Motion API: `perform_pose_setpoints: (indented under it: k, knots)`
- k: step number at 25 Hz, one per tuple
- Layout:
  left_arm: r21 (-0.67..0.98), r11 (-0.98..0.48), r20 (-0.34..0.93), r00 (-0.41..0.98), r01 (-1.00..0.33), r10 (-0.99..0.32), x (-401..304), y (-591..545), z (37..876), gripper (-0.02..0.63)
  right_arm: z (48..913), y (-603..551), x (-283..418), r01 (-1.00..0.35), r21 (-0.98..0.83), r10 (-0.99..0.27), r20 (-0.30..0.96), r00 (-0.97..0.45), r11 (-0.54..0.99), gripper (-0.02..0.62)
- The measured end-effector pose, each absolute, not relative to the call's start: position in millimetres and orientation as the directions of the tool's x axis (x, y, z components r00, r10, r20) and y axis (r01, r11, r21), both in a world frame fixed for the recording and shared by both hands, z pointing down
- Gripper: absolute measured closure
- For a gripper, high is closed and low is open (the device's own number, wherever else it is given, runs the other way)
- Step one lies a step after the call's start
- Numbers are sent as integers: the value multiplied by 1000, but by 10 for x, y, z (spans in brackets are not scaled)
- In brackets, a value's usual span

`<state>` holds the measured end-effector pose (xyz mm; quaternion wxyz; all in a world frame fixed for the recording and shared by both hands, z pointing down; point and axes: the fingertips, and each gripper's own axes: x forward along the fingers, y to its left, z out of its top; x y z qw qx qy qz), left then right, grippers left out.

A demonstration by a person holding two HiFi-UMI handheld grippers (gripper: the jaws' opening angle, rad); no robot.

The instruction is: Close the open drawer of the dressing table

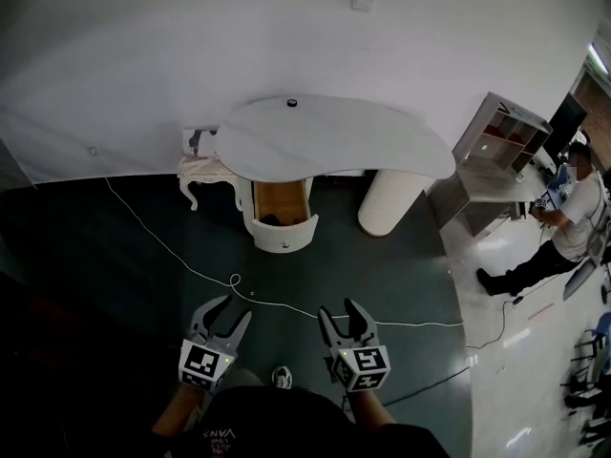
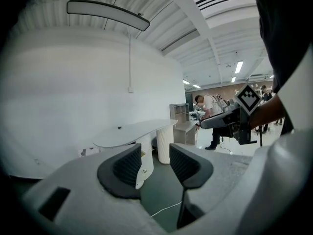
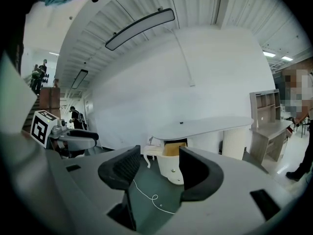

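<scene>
Head view is showing the left gripper [image 1: 234,309] and the right gripper [image 1: 340,308] hanging side by side low in the frame. Both are pointing across the dark green floor [image 1: 382,265] toward the white bench [image 1: 334,136], which is standing against the white wall [image 1: 143,55], well apart from them.

The drawer [image 1: 284,216] is sitting pulled out from under the left part of the bench top, its wooden inside showing and its curved white front facing the grippers. A small dark object [image 1: 292,102] is lying near the back edge of the bench top. A ribbed white pedestal [image 1: 389,201] is standing under the right part of the bench. A small white stool [image 1: 205,172] with curved legs is standing just beside the drawer on its left. A thin white cable [image 1: 234,280] is trailing over the floor between the grippers and the drawer. A person [image 1: 563,222] is standing off to the right, near a grey shelf unit [image 1: 501,130].

Left gripper view is showing that gripper's jaws standing spread and pinching nothing; only the distant drawer front [image 2: 143,166] is showing through the gap. Right gripper view is showing its jaws likewise standing apart and empty, with the open drawer [image 3: 172,153] and the cable [image 3: 151,197] lying far beyond them.
</scene>
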<state>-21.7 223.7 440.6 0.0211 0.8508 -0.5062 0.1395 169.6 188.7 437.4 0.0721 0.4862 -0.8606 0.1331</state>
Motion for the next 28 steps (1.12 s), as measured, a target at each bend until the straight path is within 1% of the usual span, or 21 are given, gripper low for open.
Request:
perform_pose_setpoints:
  k: [5, 11, 20, 28]
  knots:
    - [-78, -459, 275, 424, -885, -863, -206, 2070, 4433, 433, 4454, 1649, 1703, -847, -159, -802, 273, -532, 508, 357]
    - [-80, -453, 275, 418, -888, -866, -444, 1732, 4582, 433, 4520, 1309, 1498, -847, -167, -797, 286, -532, 505, 357]
    - [-70, -525, 295, 486, -848, -823, -751, 937, 4463, 433, 4520, 702, 1202, -889, -164, -837, 299, -458, 428, 359]
    - [-59, -586, 310, 543, -808, -781, -1102, 358, 4531, 433, 4564, 285, 850, -916, -177, -867, 301, -398, 359, 354]
